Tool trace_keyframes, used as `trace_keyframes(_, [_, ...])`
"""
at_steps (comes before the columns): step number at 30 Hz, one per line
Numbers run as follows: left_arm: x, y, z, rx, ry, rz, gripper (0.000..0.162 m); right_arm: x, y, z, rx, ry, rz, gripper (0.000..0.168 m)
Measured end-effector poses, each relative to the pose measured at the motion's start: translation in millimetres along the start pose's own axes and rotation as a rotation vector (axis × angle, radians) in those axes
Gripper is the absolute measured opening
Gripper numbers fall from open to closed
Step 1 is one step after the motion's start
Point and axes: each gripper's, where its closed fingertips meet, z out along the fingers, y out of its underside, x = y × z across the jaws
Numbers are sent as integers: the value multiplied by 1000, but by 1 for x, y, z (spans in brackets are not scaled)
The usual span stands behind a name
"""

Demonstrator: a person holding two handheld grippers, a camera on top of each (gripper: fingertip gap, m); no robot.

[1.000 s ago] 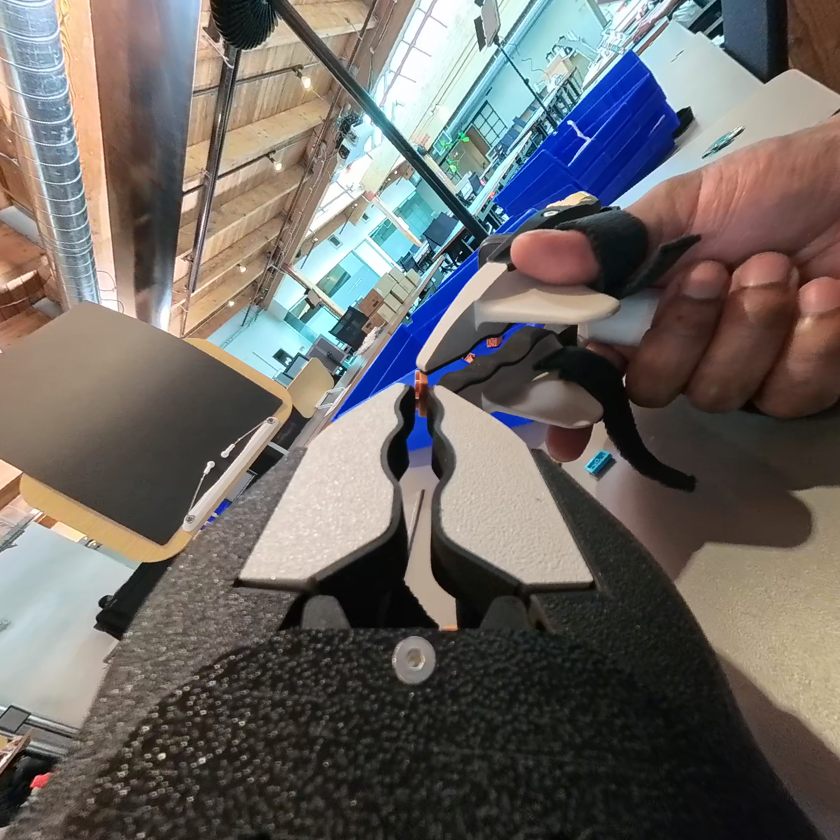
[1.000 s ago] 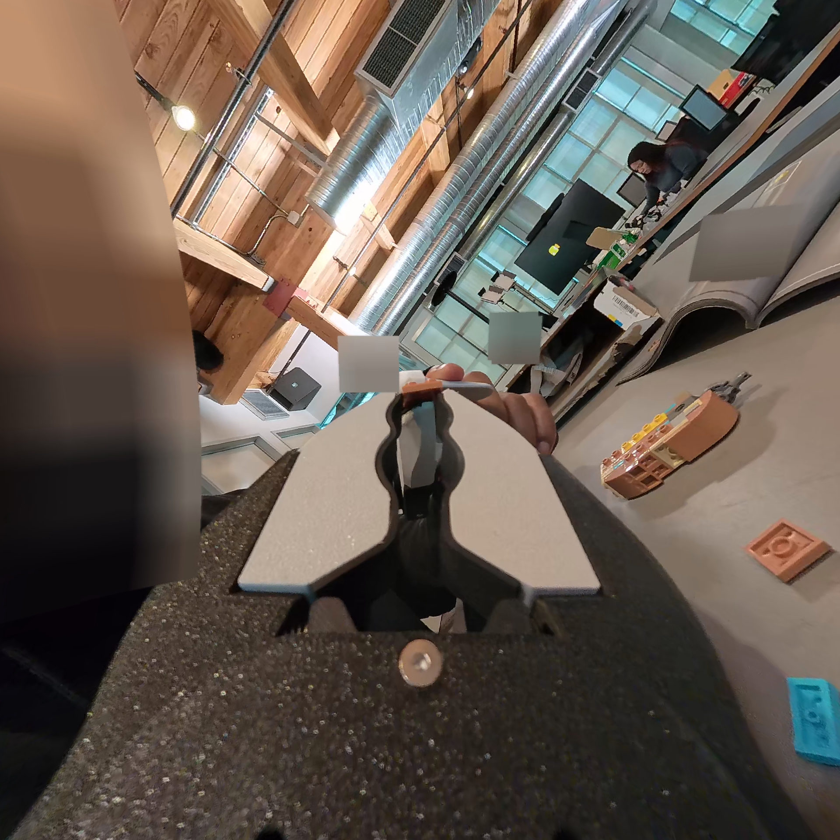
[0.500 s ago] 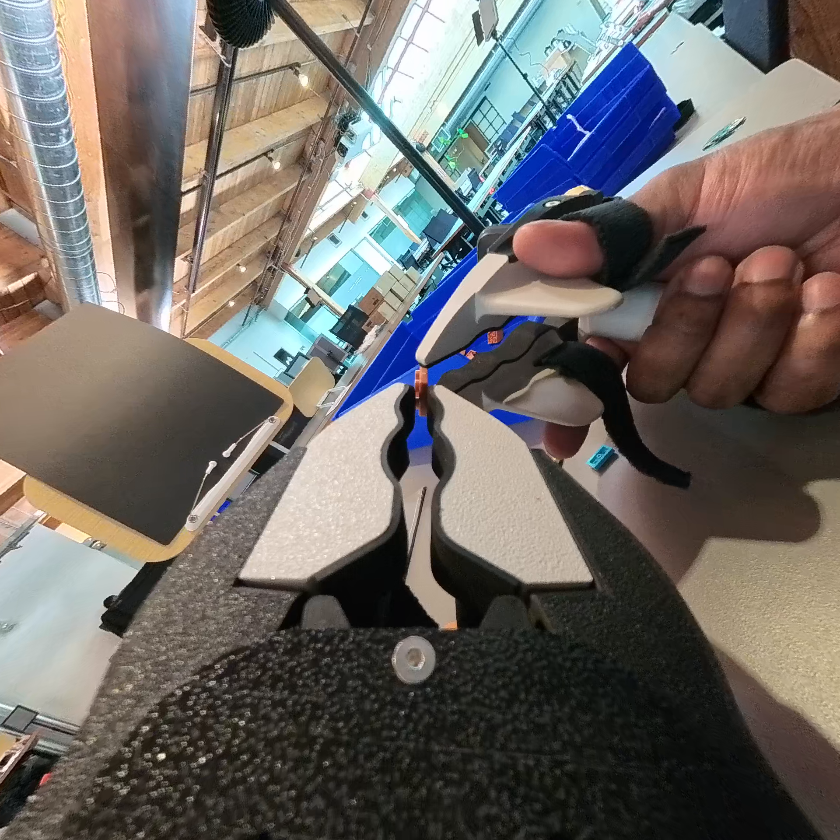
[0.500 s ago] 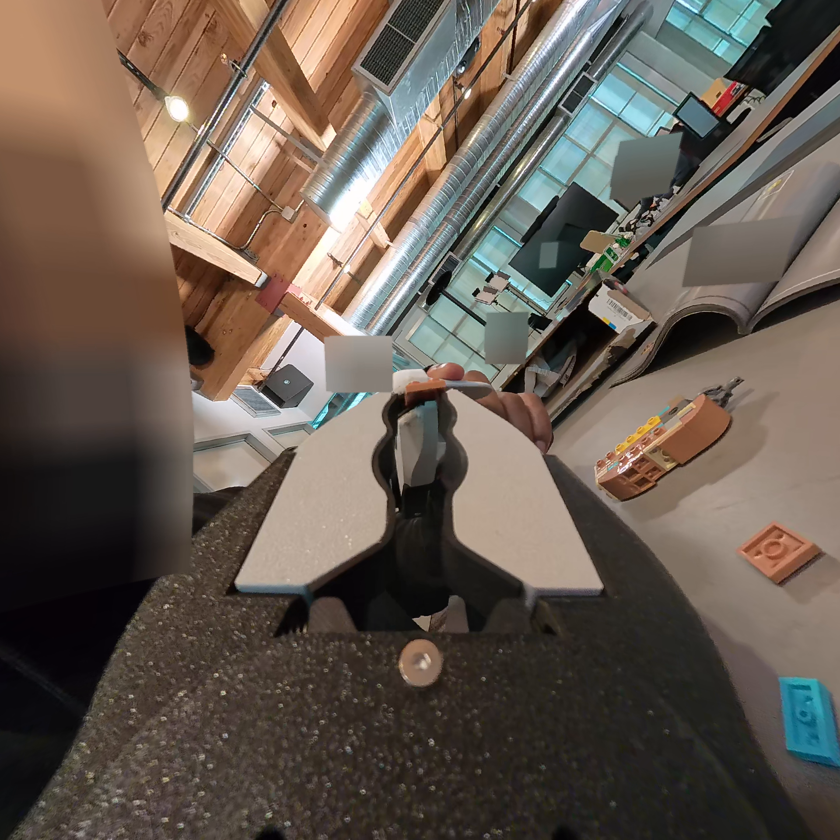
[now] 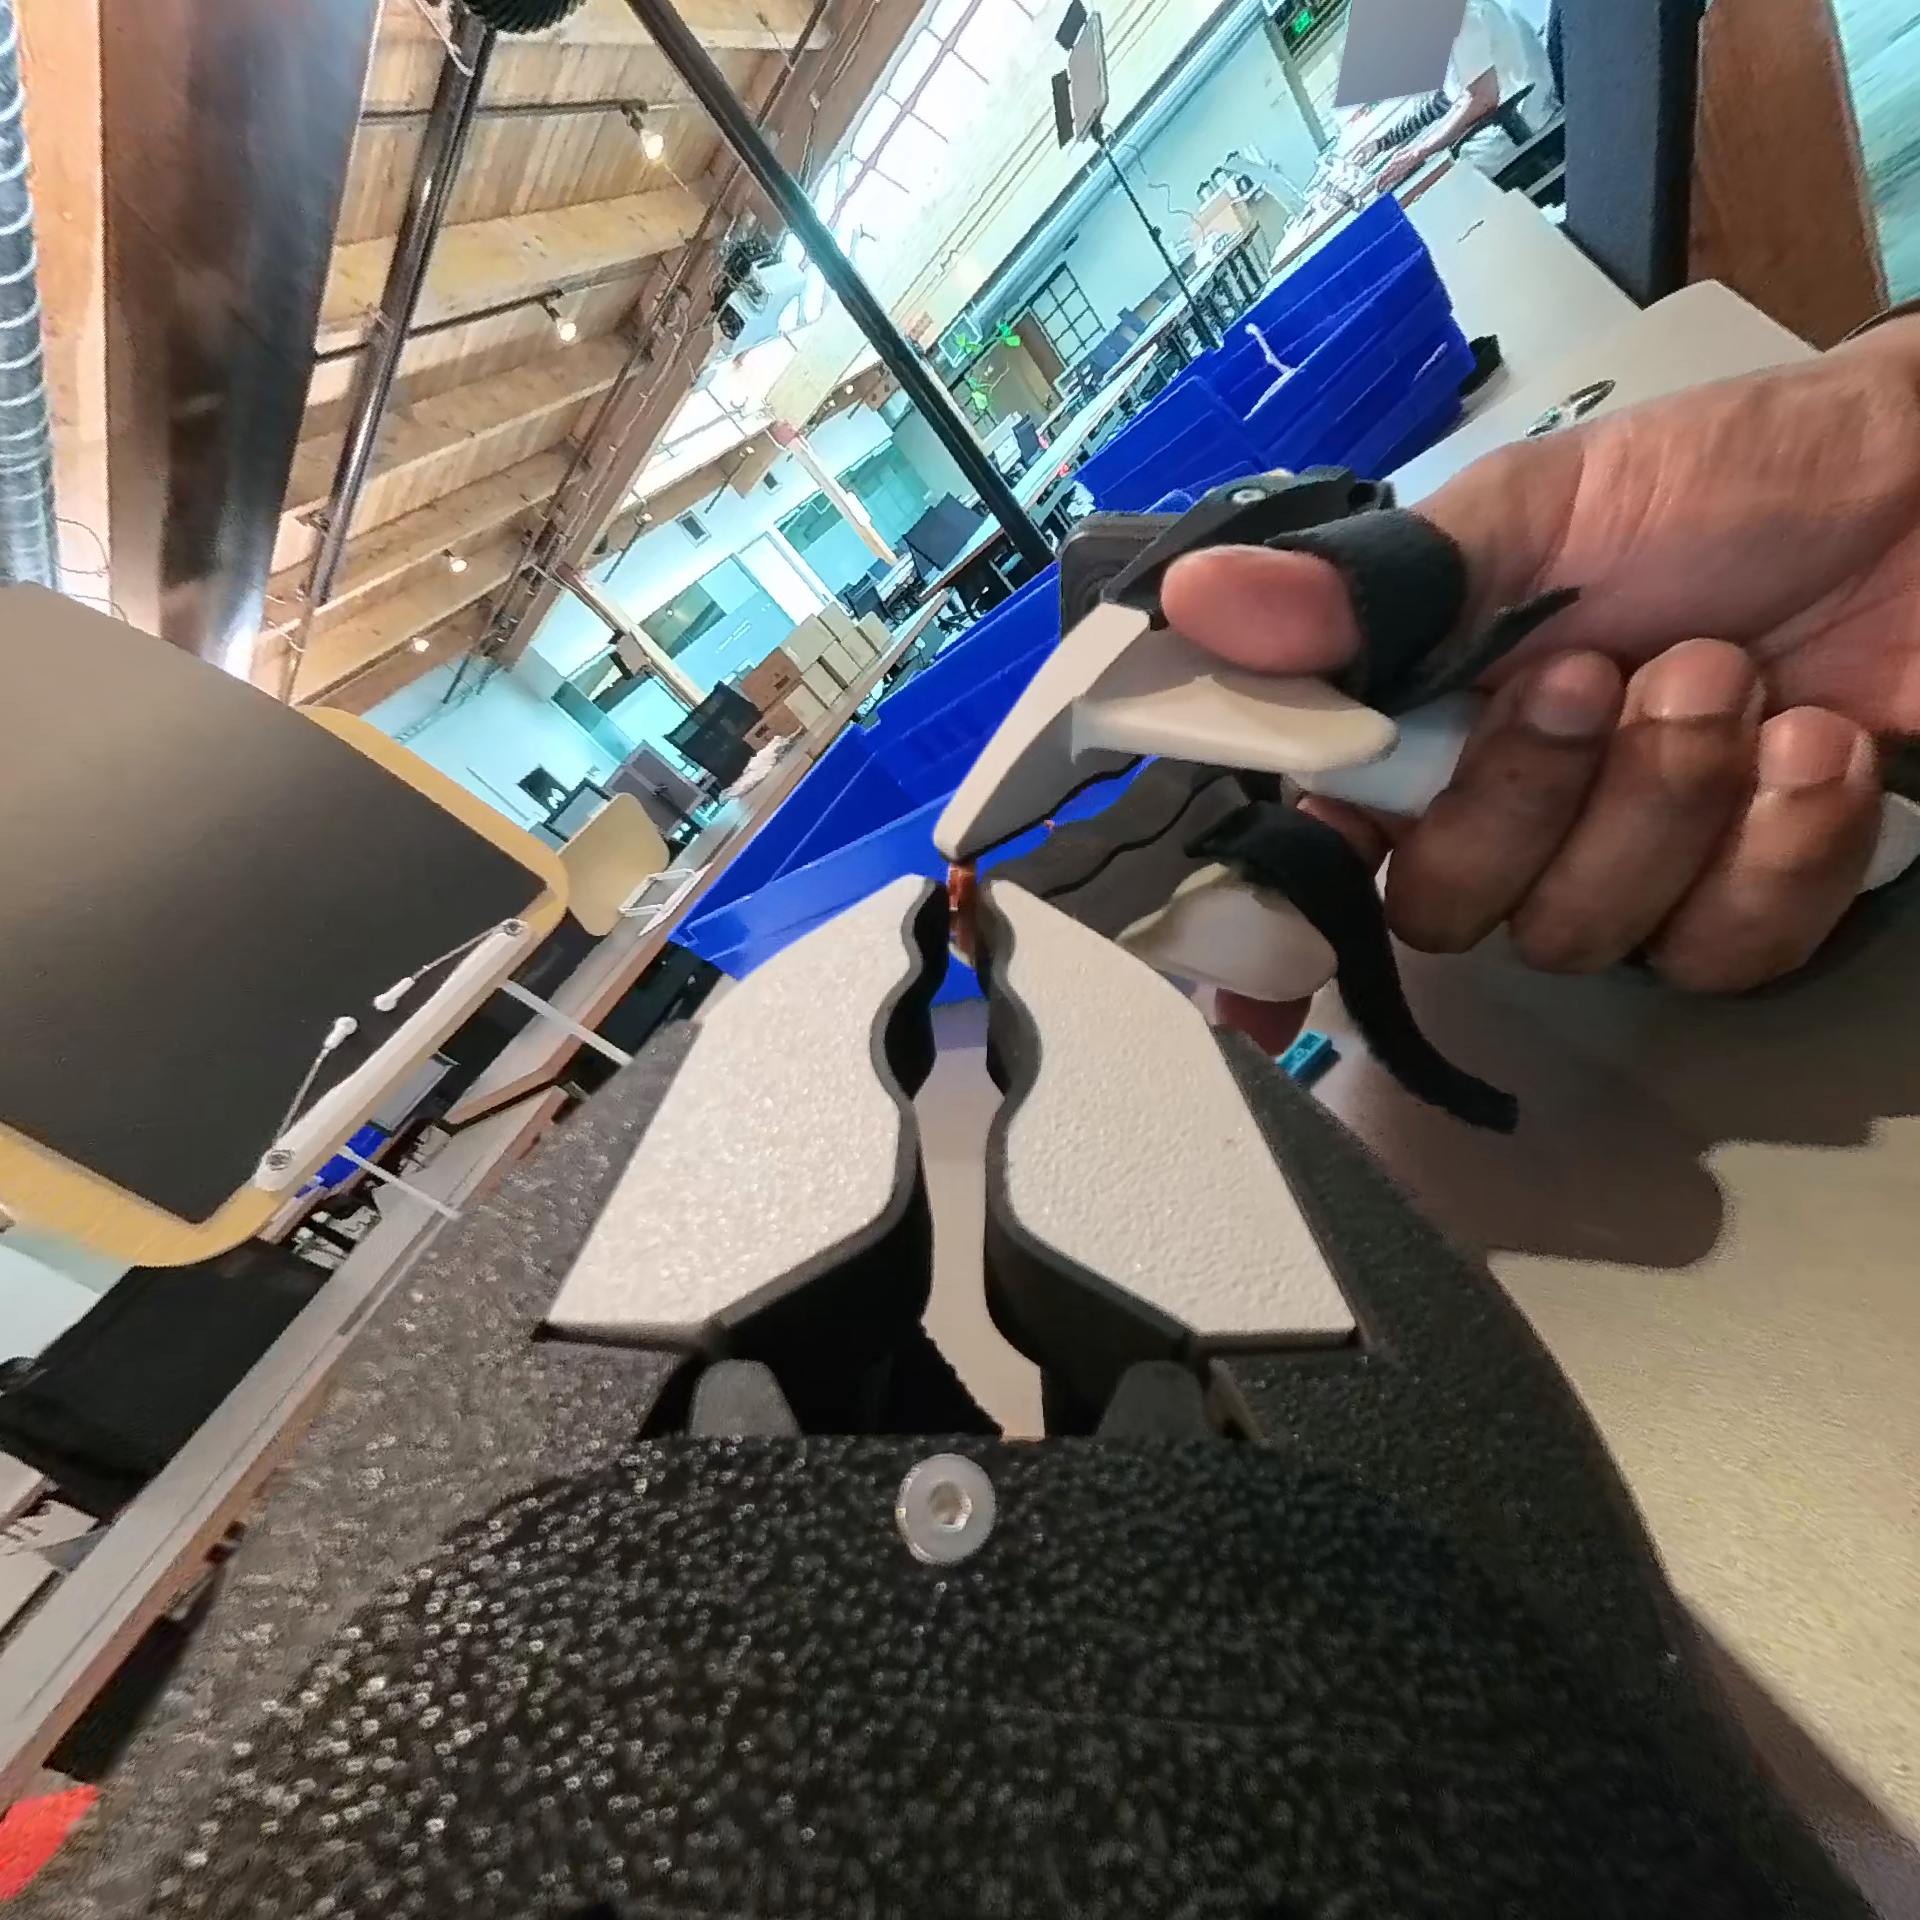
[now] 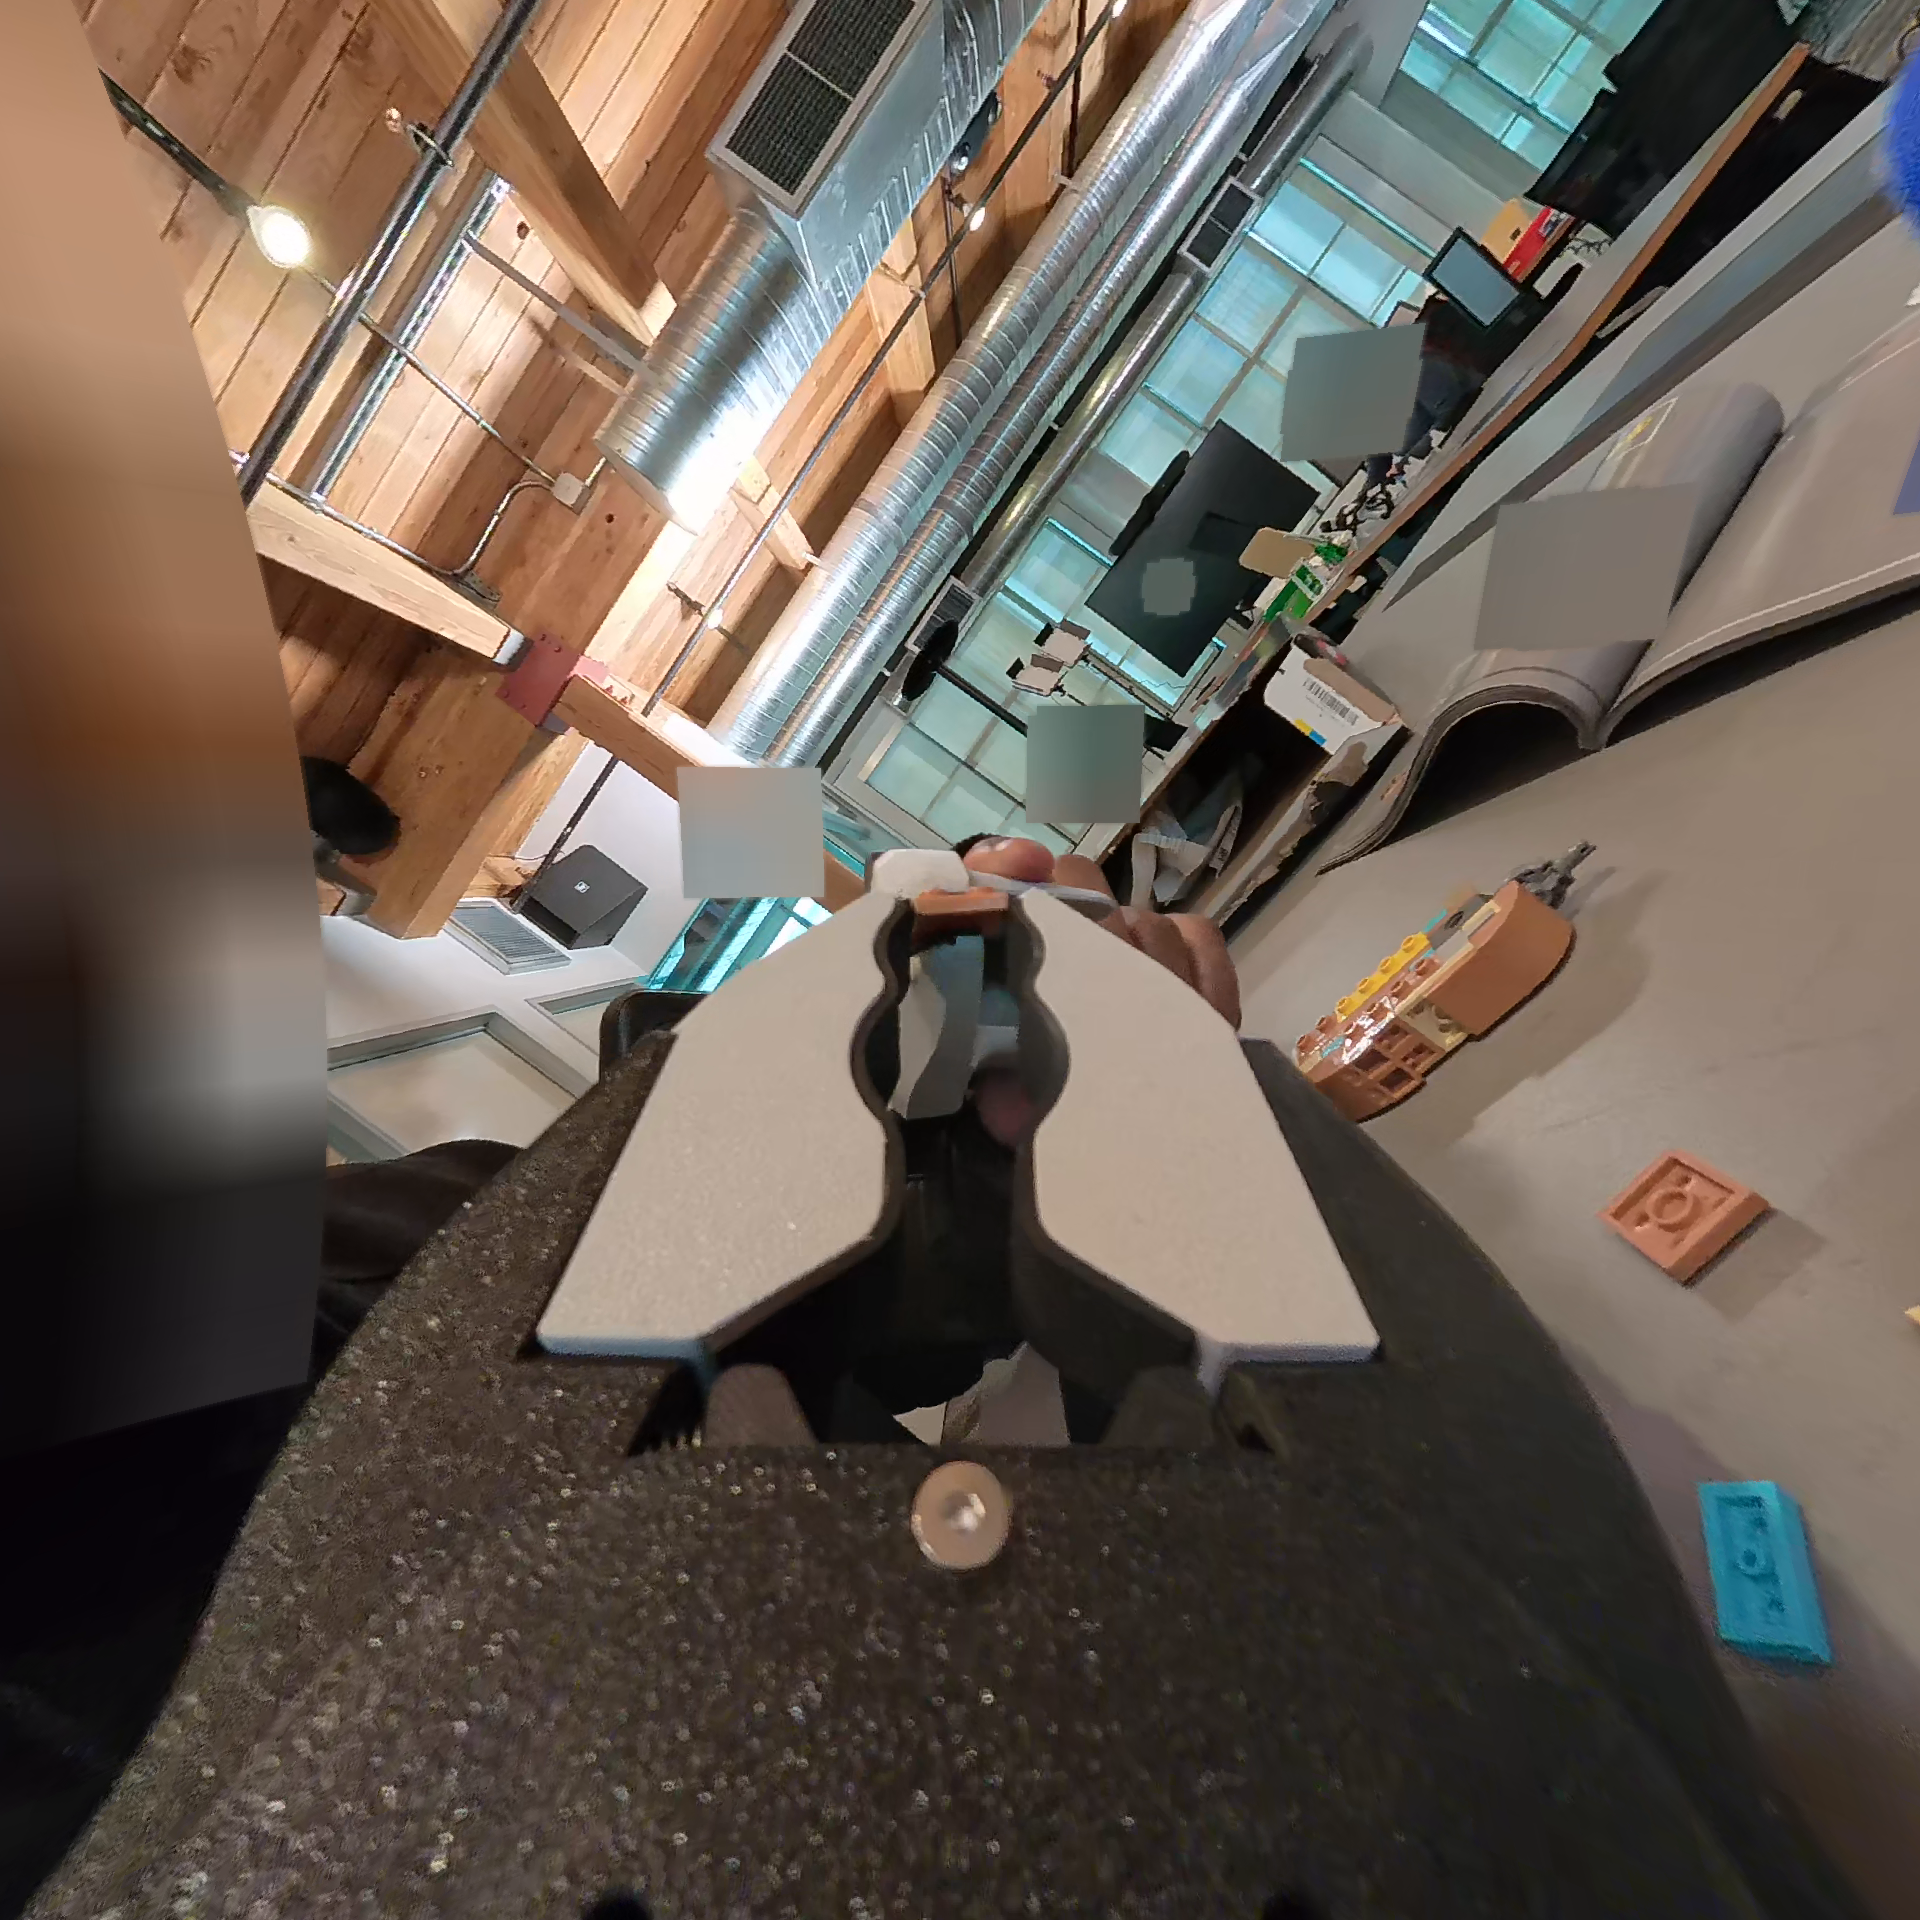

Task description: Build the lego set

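Note:
My left gripper [image 5: 961, 899] is shut on a small brown lego piece [image 5: 963, 902], pinched edge-on at its fingertips and held up in the air. My right gripper [image 5: 961, 847], held by a hand [image 5: 1662, 675], meets it tip to tip from the upper right. In the right wrist view, my right gripper [image 6: 961, 904] is shut on a small brown plate [image 6: 961, 902]. A grey finger of the left gripper [image 6: 945, 1029] shows through the gap behind it. I cannot tell whether both grippers hold one piece or two joined pieces.
On the grey table [image 6: 1558, 1351] lie a partly built brown lego model [image 6: 1434, 997], a square brown plate [image 6: 1683, 1216] and a turquoise plate [image 6: 1766, 1569]. An open booklet [image 6: 1766, 644] lies farther back. A small turquoise piece [image 5: 1304, 1060] lies under the hand. Blue bins [image 5: 1299, 343] stand behind. The grippers are tip to tip, or close to it.
Both grippers stay tip to tip and shut on the small brown piece. The right wrist view has swung slightly, so the model sits a little more to the left.

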Motion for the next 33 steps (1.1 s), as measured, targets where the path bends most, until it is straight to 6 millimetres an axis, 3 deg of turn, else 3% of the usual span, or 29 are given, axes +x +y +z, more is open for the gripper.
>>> trace_keyframes(6, [4, 8, 3, -9, 57, -96, 5, 7, -1, -2, -14, 40, 11, 16])
trace_keyframes(12, [18, 12, -6, 20, 288, -223, 11, 14, 10, -7, -240, 116, -87, 16])
trace_keyframes(15, [22, 10, -15, 37, 374, -200, 16, 8, 27, -10, -431, 95, -117, 16])
trace_keyframes(19, [42, 13, -25, 18, 509, -110, 18, 5, 44, -14, -592, 73, -126, 16])
trace_keyframes(28, [58, 11, -31, 55, 572, 8, 22, 10, 62, -19, -717, 59, -99, 16])
trace_keyframes(33, [62, 14, -31, 40, 581, 27, 17, 11, 69, -22, -762, 50, -100, 16])
